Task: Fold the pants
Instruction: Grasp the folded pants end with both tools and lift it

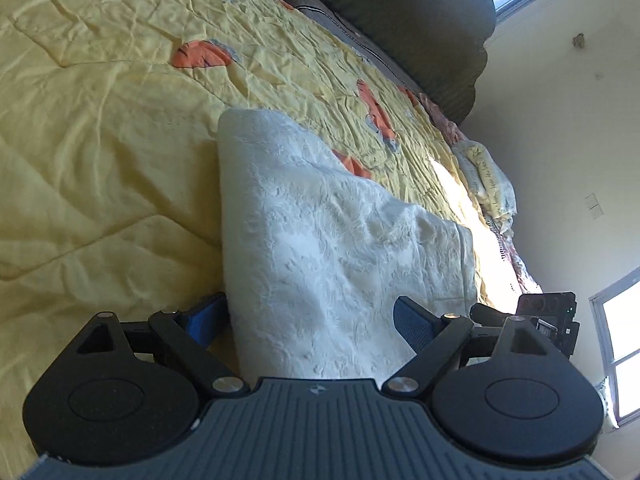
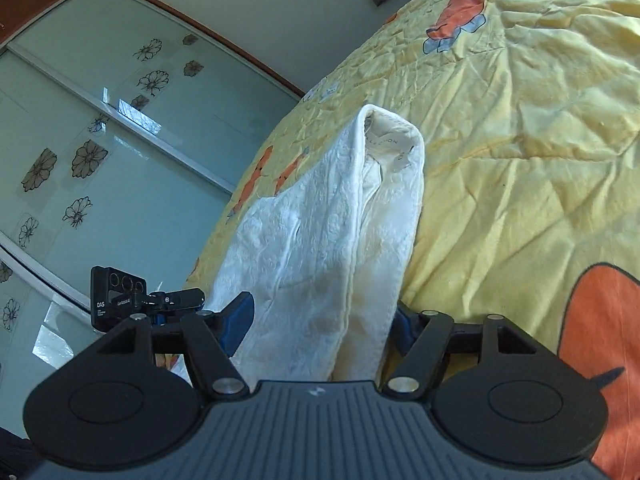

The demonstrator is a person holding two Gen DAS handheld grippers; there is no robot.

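Observation:
The white textured pants (image 1: 320,232) lie on a yellow quilt and run up between my left gripper's (image 1: 310,320) blue pads (image 1: 412,326). The fingers stand wide apart with a thick fold of cloth between them, and the cloth rises off the bed toward them. In the right wrist view the pants (image 2: 320,240) hang as a doubled strip with the waistband and its label (image 2: 386,142) at the far end. My right gripper (image 2: 320,320) has its blue pads (image 2: 240,316) on either side of that strip, pressed against the cloth.
The yellow quilt (image 1: 100,140) with orange patches covers the bed. A dark green headboard (image 1: 400,12) and a rolled printed blanket (image 1: 488,184) lie along the far side. A glass-door wardrobe (image 2: 100,140) stands beyond the bed edge. Each view shows the other gripper's black camera unit (image 1: 548,320).

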